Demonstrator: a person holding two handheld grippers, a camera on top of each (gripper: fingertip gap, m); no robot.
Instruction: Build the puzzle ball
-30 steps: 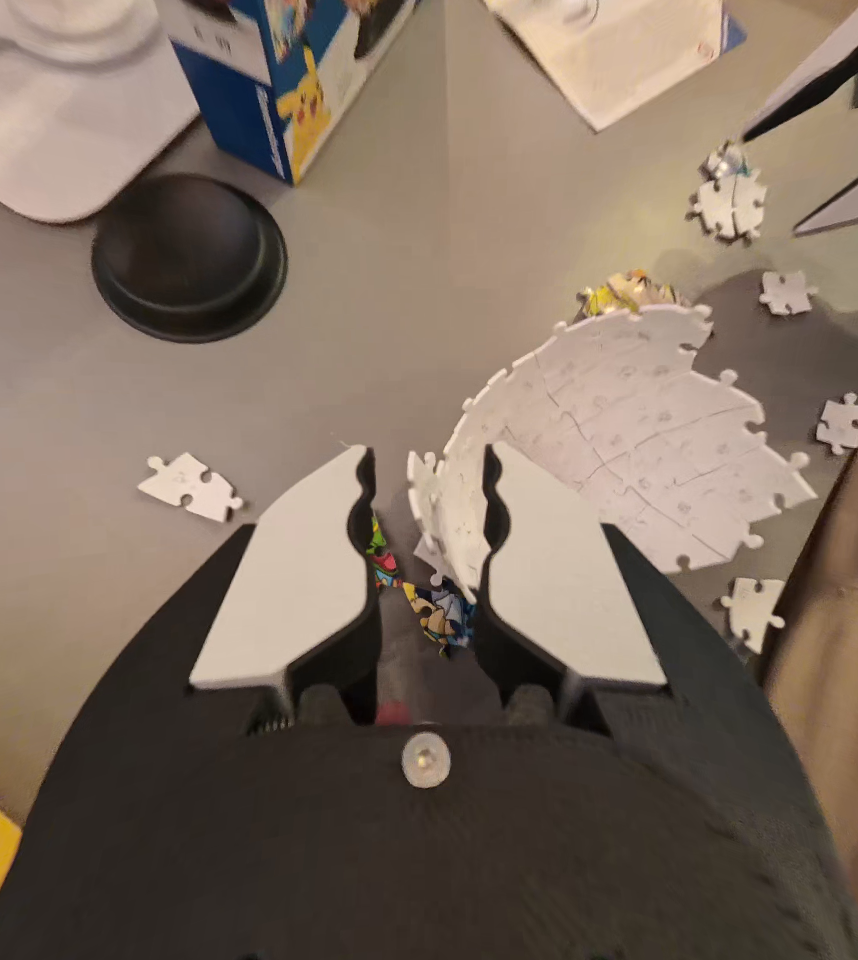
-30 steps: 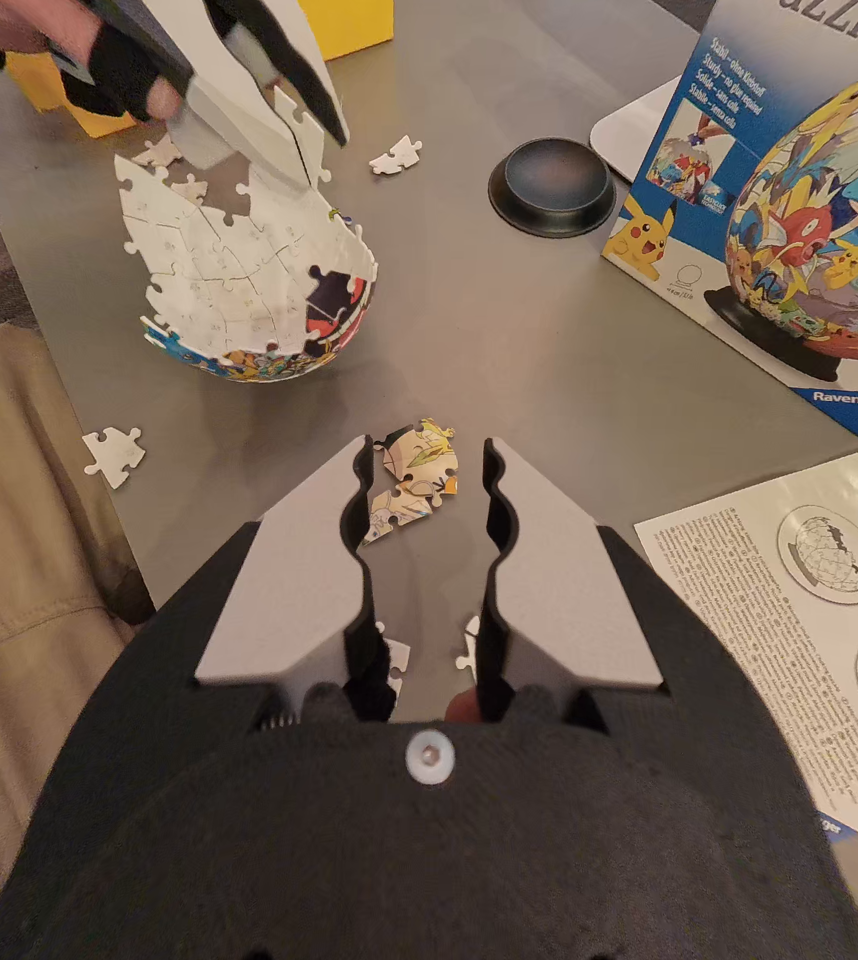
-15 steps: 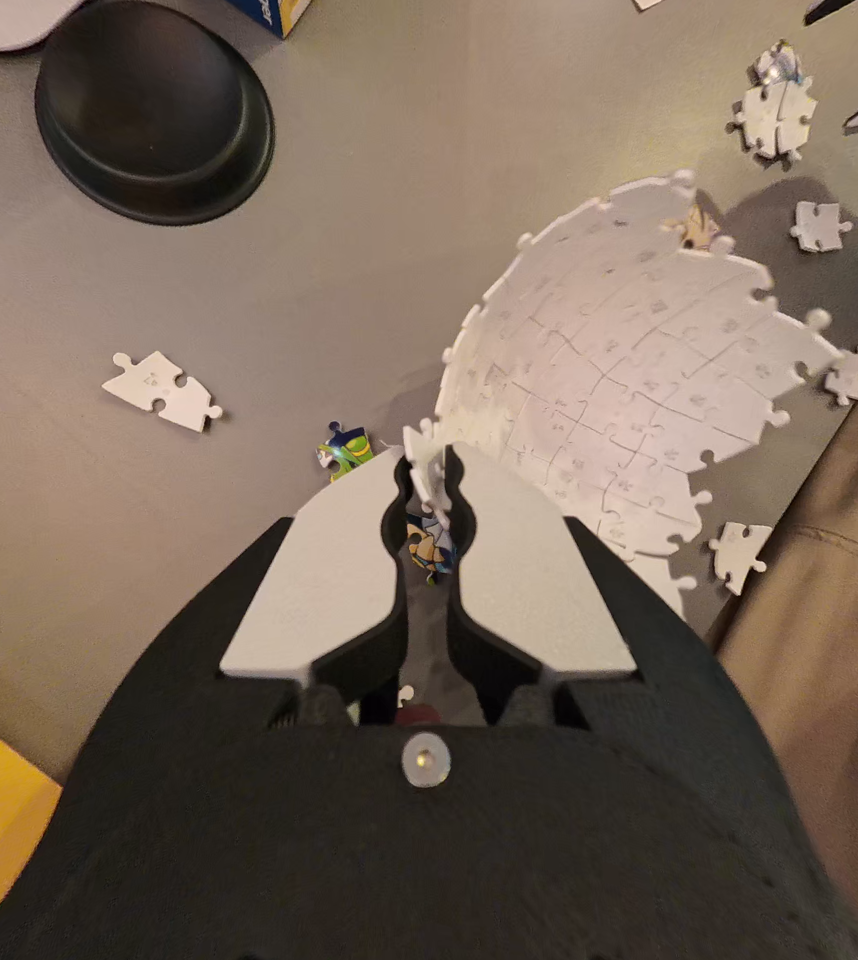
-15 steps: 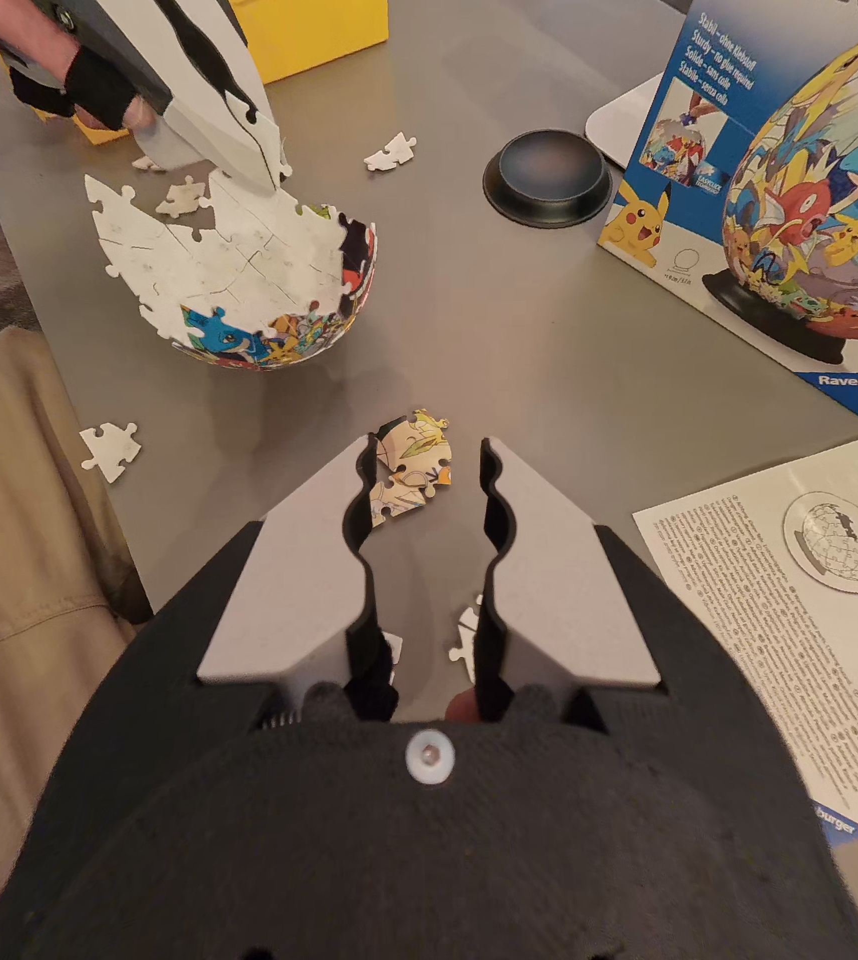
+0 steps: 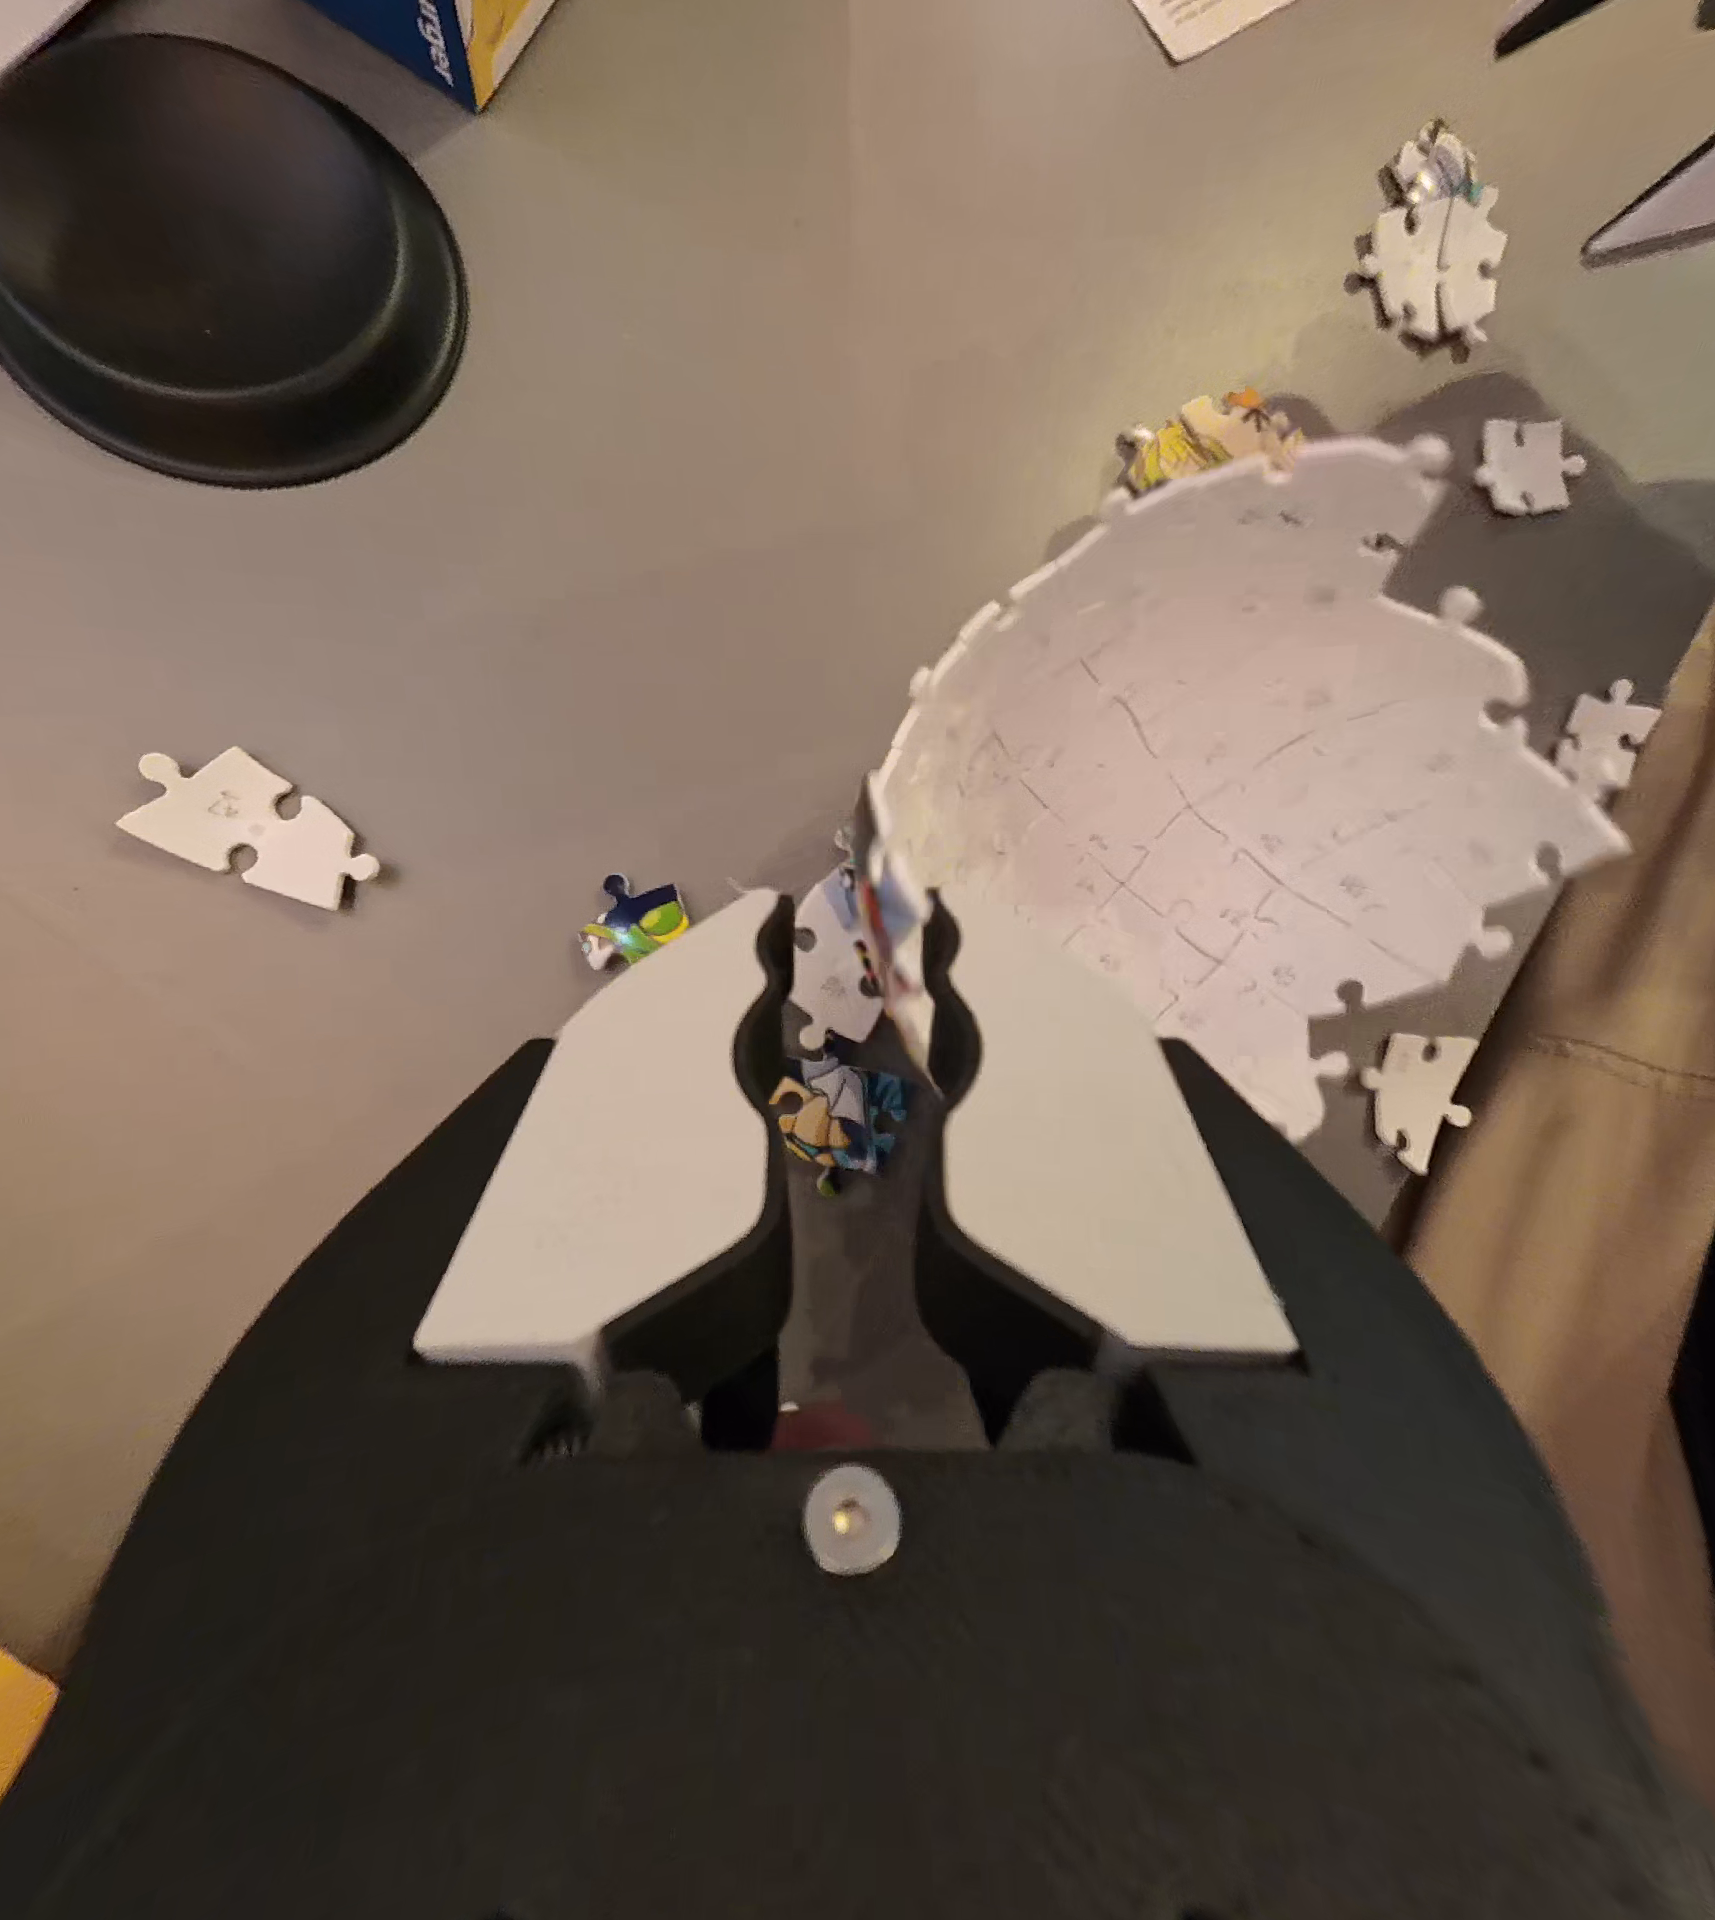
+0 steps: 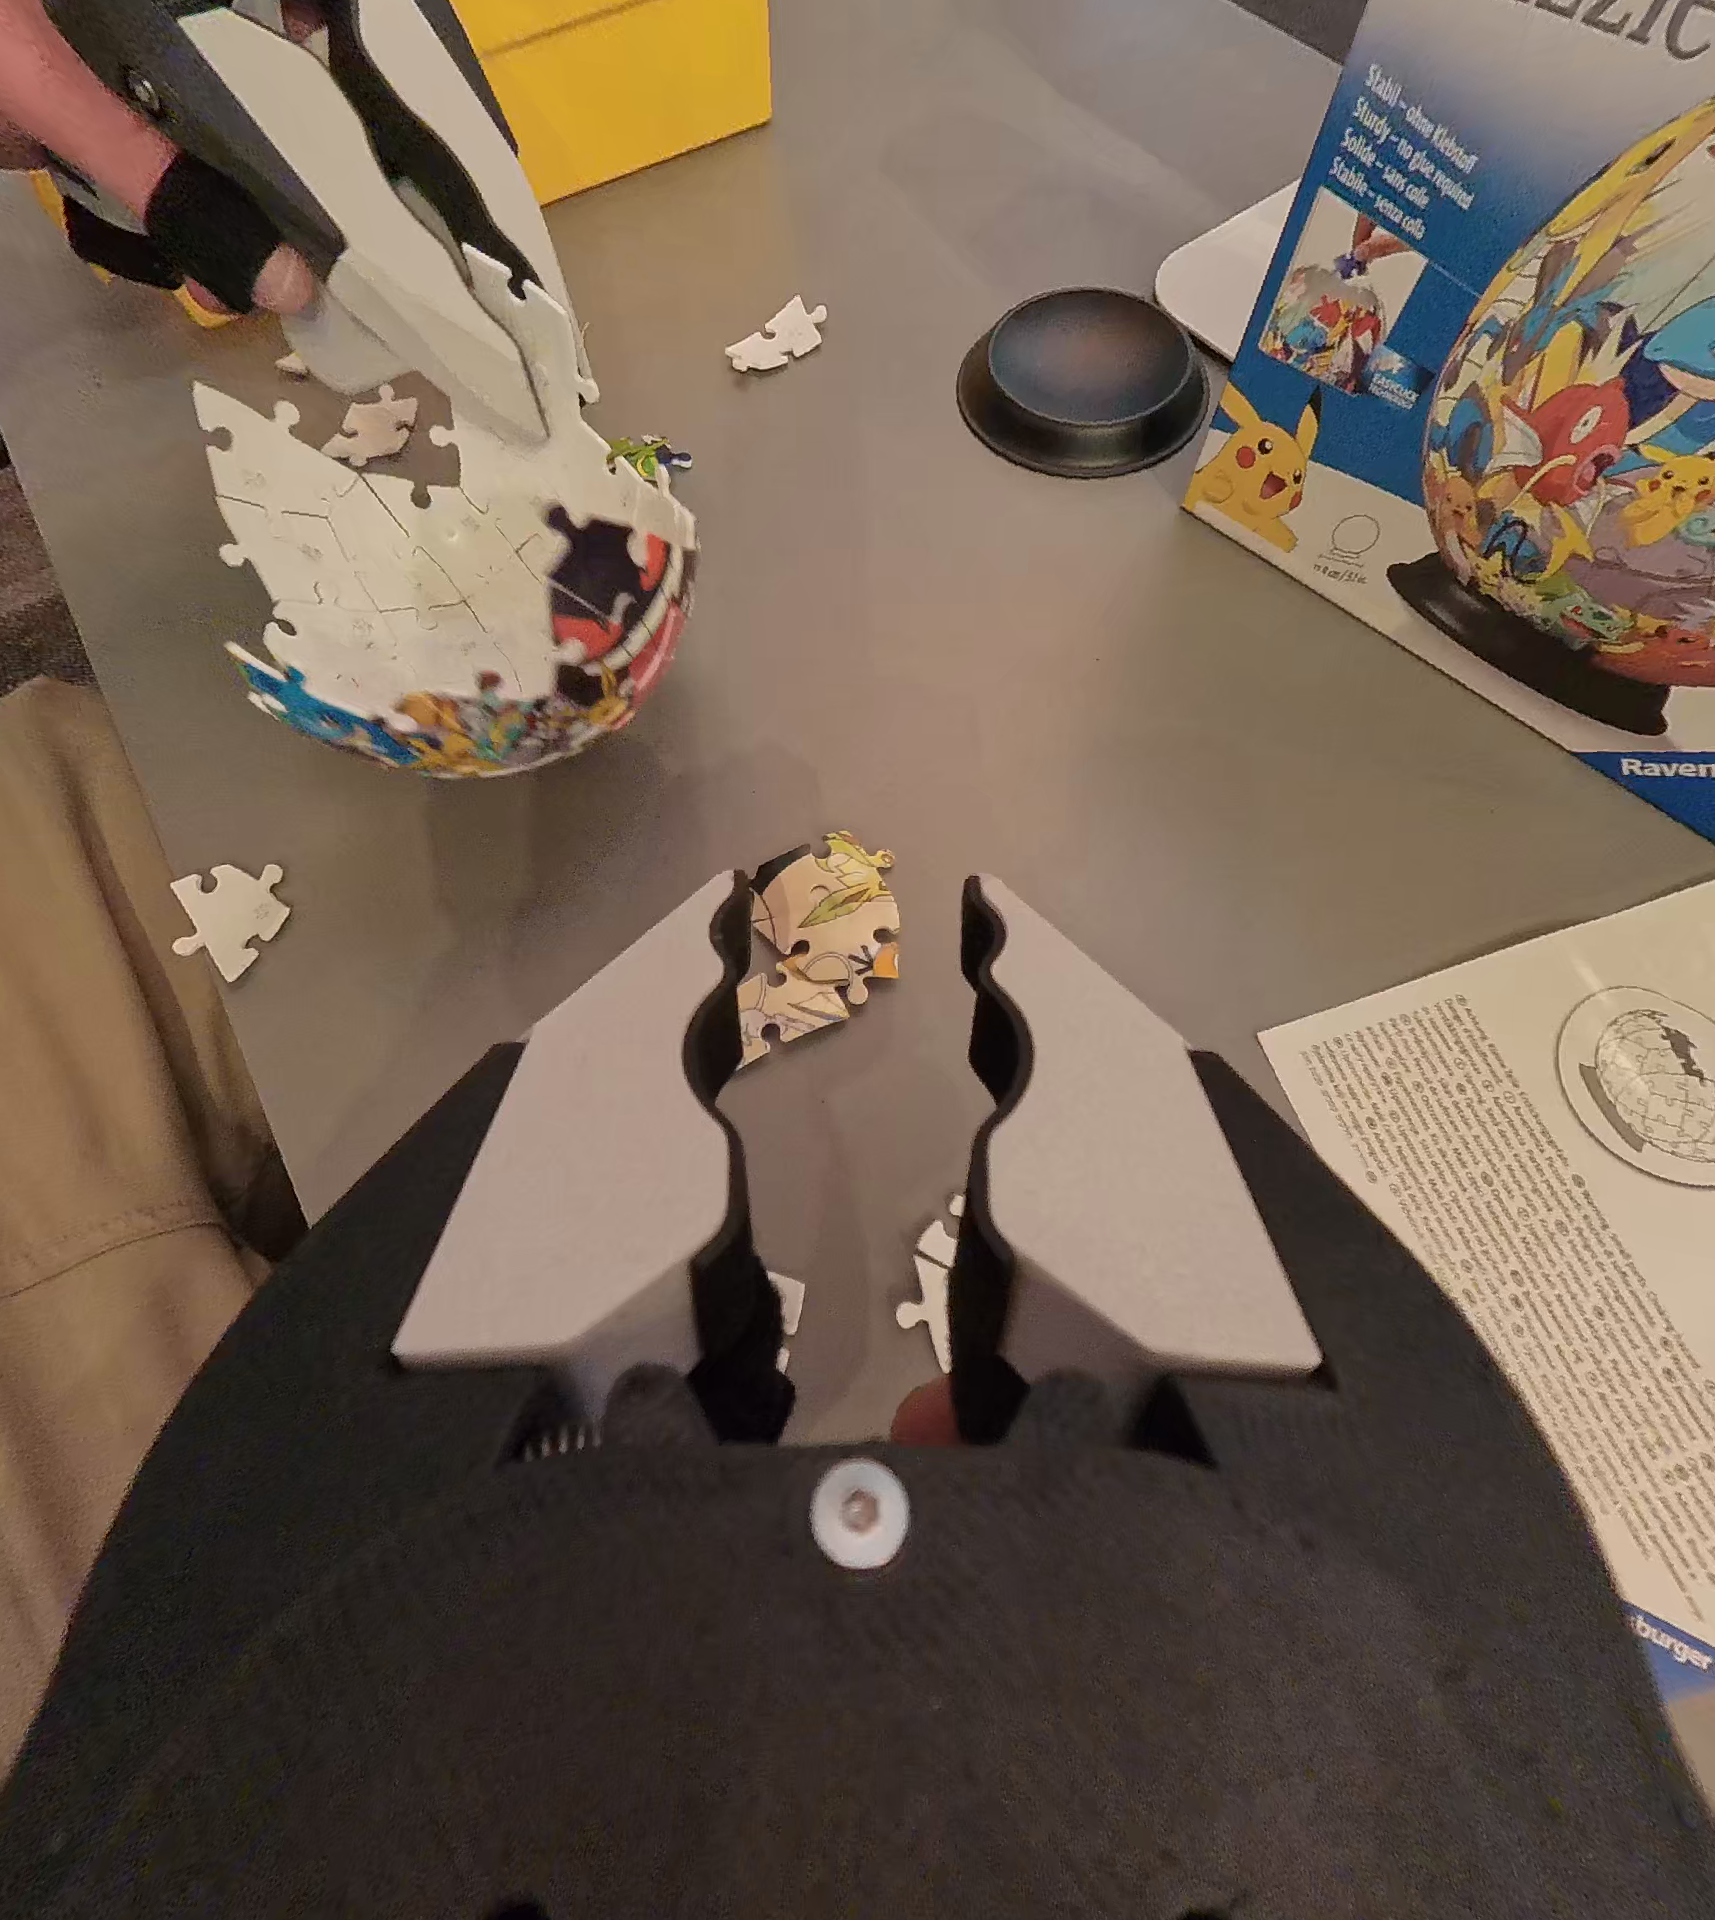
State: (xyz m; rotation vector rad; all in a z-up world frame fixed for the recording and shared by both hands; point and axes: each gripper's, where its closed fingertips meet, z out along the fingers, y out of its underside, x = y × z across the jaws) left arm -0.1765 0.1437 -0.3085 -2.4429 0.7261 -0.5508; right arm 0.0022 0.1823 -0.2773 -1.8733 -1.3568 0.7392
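Risk: half-built puzzle shell (image 6: 437, 613) sits at 10 o'clock on the counter (image 6: 936, 644), left gripper (image 5: 858, 935) jaws clenched on its rim. Hard squeeze or twist could pop joints. Right gripper (image 6: 848, 935) jaws released, empty, over the joined coloured pieces (image 6: 822, 945). Counter edge near at 9; open room toward the black stand (image 6: 1081, 384) at 1.

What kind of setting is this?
Likely an indoor tabletop for a hobby puzzle: a grey table with a puzzle box, instruction sheet and half-built puzzle ball.
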